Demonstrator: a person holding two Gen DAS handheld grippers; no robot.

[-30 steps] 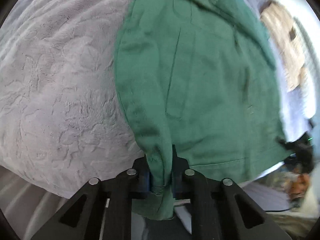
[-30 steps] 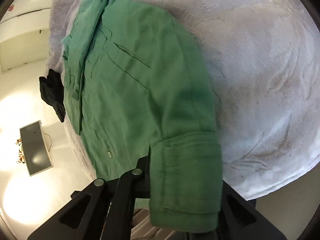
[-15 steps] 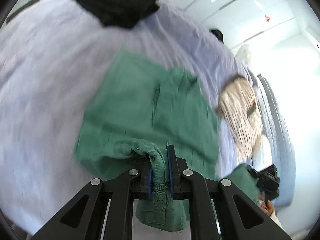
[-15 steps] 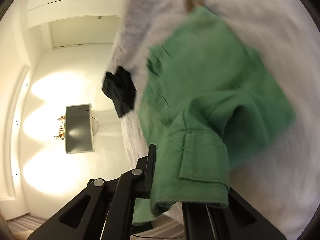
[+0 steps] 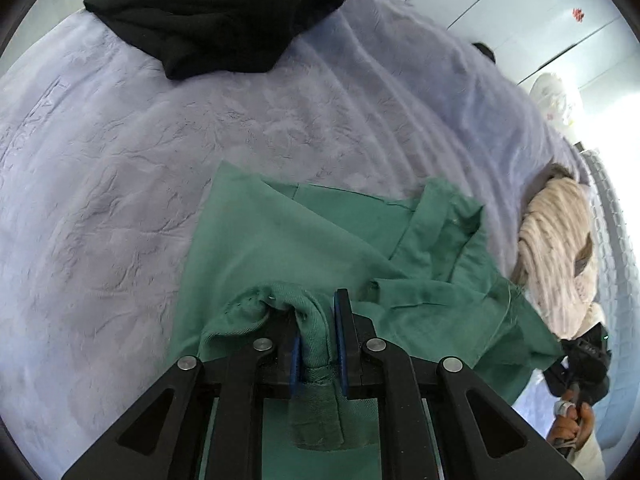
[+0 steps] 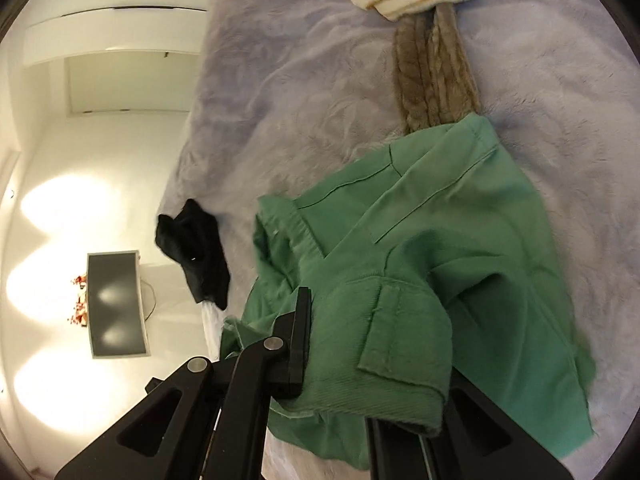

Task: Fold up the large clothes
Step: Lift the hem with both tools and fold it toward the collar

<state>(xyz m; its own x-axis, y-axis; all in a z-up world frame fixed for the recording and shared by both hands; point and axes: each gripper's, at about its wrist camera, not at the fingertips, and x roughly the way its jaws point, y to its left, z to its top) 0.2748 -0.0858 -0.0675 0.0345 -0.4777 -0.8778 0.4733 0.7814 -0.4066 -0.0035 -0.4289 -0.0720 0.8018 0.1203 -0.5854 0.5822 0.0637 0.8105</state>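
Green shirt [image 5: 332, 240] now lies doubled over on the lavender bedspread [image 5: 120, 184], well in from its near edge; a second ago it was spread flat and long across the bed. The left gripper [image 5: 316, 344] is clenched on a bunched hem, and the right gripper [image 6: 372, 344] is clamped shut on the other bottom corner, where a thick cuff-like band drapes over and hides one finger. Both corners have been carried up and across the bed toward the collar end, so I judge the lengthwise fold about half made, with the held edge not yet laid down. Farther on, a black garment [image 5: 216, 16] by the bed's far-left corner and a cream knit [image 5: 556, 256] along the right edge have come into the left wrist view.
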